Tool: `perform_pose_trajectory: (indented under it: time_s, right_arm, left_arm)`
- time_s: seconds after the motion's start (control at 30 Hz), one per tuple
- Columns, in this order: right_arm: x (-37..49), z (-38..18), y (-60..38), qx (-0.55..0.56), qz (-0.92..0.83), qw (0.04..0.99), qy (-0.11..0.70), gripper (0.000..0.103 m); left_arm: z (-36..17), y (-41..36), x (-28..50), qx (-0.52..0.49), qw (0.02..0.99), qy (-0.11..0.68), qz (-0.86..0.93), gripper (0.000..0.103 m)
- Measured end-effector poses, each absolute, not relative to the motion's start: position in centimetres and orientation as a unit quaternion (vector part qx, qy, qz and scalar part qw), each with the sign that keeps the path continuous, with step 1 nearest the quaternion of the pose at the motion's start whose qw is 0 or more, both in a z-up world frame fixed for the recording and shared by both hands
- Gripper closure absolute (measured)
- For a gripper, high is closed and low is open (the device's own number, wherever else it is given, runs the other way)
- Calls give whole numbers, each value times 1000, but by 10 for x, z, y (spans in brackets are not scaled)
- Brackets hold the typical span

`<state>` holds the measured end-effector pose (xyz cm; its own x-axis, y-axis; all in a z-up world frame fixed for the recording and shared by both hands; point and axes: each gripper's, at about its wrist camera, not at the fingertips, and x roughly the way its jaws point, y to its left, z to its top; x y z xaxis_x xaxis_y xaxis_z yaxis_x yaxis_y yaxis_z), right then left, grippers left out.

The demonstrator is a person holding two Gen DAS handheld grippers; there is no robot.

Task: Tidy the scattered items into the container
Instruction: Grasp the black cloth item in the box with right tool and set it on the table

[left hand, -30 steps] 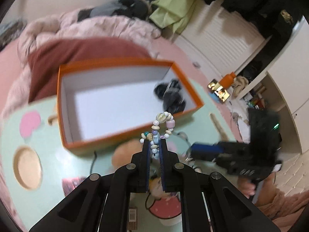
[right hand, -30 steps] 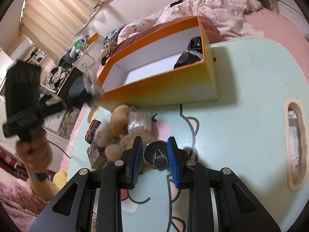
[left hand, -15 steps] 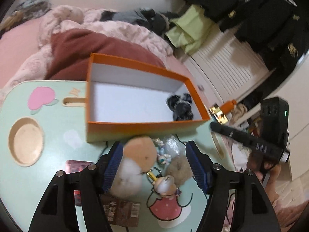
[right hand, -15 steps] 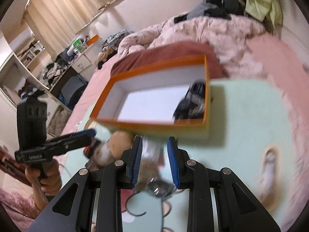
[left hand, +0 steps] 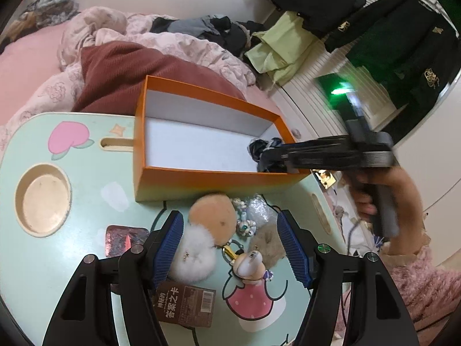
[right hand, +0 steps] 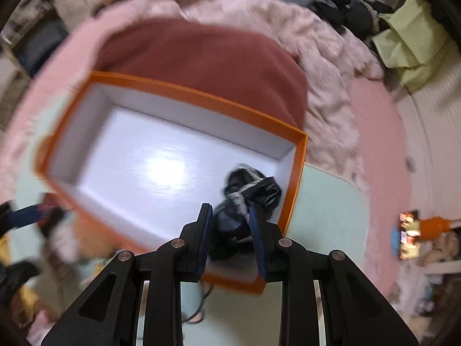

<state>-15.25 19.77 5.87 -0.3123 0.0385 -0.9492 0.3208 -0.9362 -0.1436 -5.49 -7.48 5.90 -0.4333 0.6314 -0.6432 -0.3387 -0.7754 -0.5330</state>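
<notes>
An orange box [left hand: 219, 177] with a white inside stands on the mint table [left hand: 72, 259]; a black bundle [left hand: 263, 150] lies in its right end. My left gripper [left hand: 232, 243] is open and empty above a pile: a tan pom-pom [left hand: 211, 216], a white pom-pom [left hand: 196, 252], a bead bracelet [left hand: 245, 227], a brown fluffy charm [left hand: 268, 242] and a doll keychain [left hand: 249, 263]. My right gripper [right hand: 230, 230] hovers over the box's [right hand: 201, 98] right end, its jaws partly open around the black bundle [right hand: 250, 190]; I cannot tell whether it holds anything. It also shows in the left wrist view [left hand: 317, 155].
A brown card packet [left hand: 184, 305] and a shiny red packet [left hand: 121, 238] lie by the left fingers. A round cup recess [left hand: 43, 199] is at the table's left. A maroon blanket [left hand: 138, 72] and pink bedding lie behind the box.
My left gripper opened, let go of the bead bracelet onto the pile and pulled back. My right gripper rose from the table and swung over the box's right end.
</notes>
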Motion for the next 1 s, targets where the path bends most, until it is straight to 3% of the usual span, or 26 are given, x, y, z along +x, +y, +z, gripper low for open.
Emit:
perform_pose_trajectory:
  time_s: [0.2, 0.33, 0.43, 0.77, 0.9, 1.0]
  right_arm:
    - [-166, 36, 192, 575, -798, 45, 176, 75]
    - [-162, 44, 196, 553, -817, 47, 154, 86]
    - [-155, 63, 205, 526, -841, 78, 98, 92]
    - [-84, 139, 224, 413, -880, 235, -30, 92]
    - [-64, 127, 231, 428, -855, 288, -58, 92]
    - [-59, 95, 221, 479, -823, 304, -29, 92]
  left_arm:
    - [63, -76, -50, -438, 305, -173, 828, 36]
    - [62, -78, -48, -437, 298, -174, 831, 36]
    - [58, -78, -47, -442, 288, -173, 832, 36]
    - [38, -70, -78, -483, 233, -139, 833, 36]
    - [41, -68, -77, -477, 230, -141, 836, 36]
    - [44, -68, -73, -475, 232, -140, 837, 36]
